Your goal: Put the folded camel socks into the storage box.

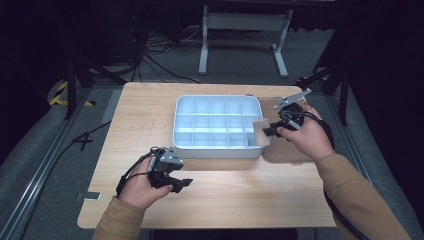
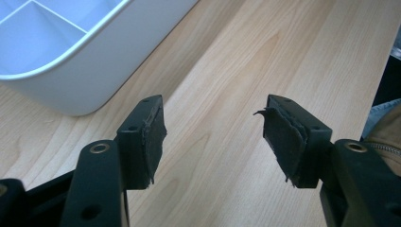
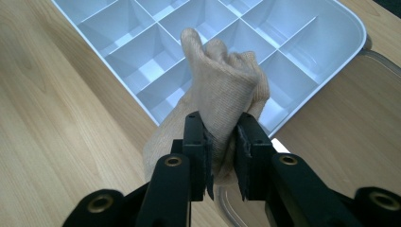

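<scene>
two grippers: you hold one in each hand over the wooden table (image 1: 210, 192).
left gripper (image 1: 176, 183): nearest you, at the table's near left; its jaws stand wide apart with bare wood between them.
left gripper's view: the tray's rounded corner sits just ahead of your jaws.
right gripper (image 3: 222, 156): at the tray's right edge, jaws clamped on a beige cloth (image 3: 222, 90).
beige cloth: bunched, rising above the jaws, over the tray's near right corner.
white compartment tray (image 1: 186, 120): mid-table, grid of cells, beyond your left hand.
clear lid (image 1: 287, 152): flat on the table under your right hand, beside the tray.
</scene>
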`<state>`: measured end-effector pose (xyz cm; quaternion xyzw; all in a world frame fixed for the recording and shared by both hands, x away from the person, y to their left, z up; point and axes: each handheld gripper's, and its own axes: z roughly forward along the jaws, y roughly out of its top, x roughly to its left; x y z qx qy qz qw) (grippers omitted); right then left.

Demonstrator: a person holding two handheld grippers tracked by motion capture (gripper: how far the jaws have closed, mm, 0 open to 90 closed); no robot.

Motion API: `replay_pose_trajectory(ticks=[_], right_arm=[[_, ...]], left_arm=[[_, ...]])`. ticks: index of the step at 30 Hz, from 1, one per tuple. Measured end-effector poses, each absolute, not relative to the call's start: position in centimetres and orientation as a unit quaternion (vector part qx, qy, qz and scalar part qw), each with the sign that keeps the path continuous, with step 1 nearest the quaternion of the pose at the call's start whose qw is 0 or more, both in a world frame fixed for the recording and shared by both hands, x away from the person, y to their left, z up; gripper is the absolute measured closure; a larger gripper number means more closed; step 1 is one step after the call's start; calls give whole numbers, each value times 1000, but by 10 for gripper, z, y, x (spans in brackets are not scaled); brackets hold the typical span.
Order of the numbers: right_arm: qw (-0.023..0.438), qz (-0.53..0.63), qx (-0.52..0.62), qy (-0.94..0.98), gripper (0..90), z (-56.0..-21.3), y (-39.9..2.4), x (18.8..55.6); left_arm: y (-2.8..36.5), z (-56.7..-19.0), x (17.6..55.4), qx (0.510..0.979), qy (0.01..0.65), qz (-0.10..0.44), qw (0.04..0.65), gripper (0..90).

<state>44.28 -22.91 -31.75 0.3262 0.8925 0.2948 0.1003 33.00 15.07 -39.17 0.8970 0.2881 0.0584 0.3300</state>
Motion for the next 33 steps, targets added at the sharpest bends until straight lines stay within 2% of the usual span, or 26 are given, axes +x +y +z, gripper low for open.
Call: replay_pose_trajectory(ticks=[12, 33], right_arm=[[109, 260, 312, 907, 765, -319, -218, 461], [99, 189, 312, 926, 764, -353, -193, 485]], left_arm=[[170, -391, 322, 889, 317, 67, 322, 403], [194, -392, 305, 879, 344, 79, 321, 385]])
